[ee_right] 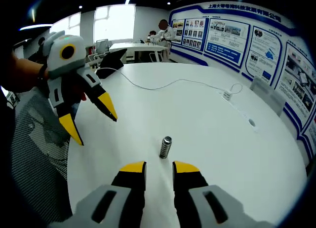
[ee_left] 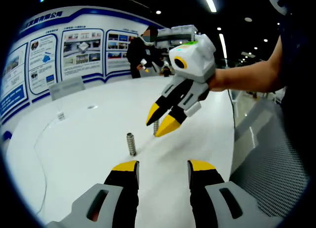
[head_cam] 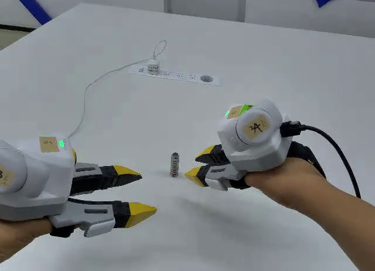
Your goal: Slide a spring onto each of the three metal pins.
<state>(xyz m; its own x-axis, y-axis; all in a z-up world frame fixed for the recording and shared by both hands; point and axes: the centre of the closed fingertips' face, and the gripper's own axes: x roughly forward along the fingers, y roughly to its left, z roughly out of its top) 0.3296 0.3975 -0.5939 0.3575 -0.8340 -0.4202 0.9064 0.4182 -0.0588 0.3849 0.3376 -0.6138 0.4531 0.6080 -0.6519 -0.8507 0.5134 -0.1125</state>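
A small coiled spring [head_cam: 174, 165] stands upright on the white table [head_cam: 252, 65], seemingly on a pin, between both grippers. It also shows as the spring [ee_left: 131, 143] and the spring [ee_right: 165, 147]. My left gripper [head_cam: 140, 190] is open at the lower left with nothing between its jaws, a short way from the spring. My right gripper [head_cam: 198, 163] is open just right of the spring, tips pointing at it. From the left gripper [ee_left: 163, 166], the right gripper [ee_left: 160, 122] hangs beyond the spring; a second small coil [ee_left: 156, 128] peeks out behind its tips. From the right gripper [ee_right: 159, 168], the left gripper [ee_right: 95, 128] is at the left.
A white power strip [head_cam: 176, 75] lies at the back of the table with a plug and a thin white cable [head_cam: 88, 98] running to the left. The table's edge [ee_left: 232, 139] is close on the right gripper's side. A person [ee_left: 140, 50] stands far behind.
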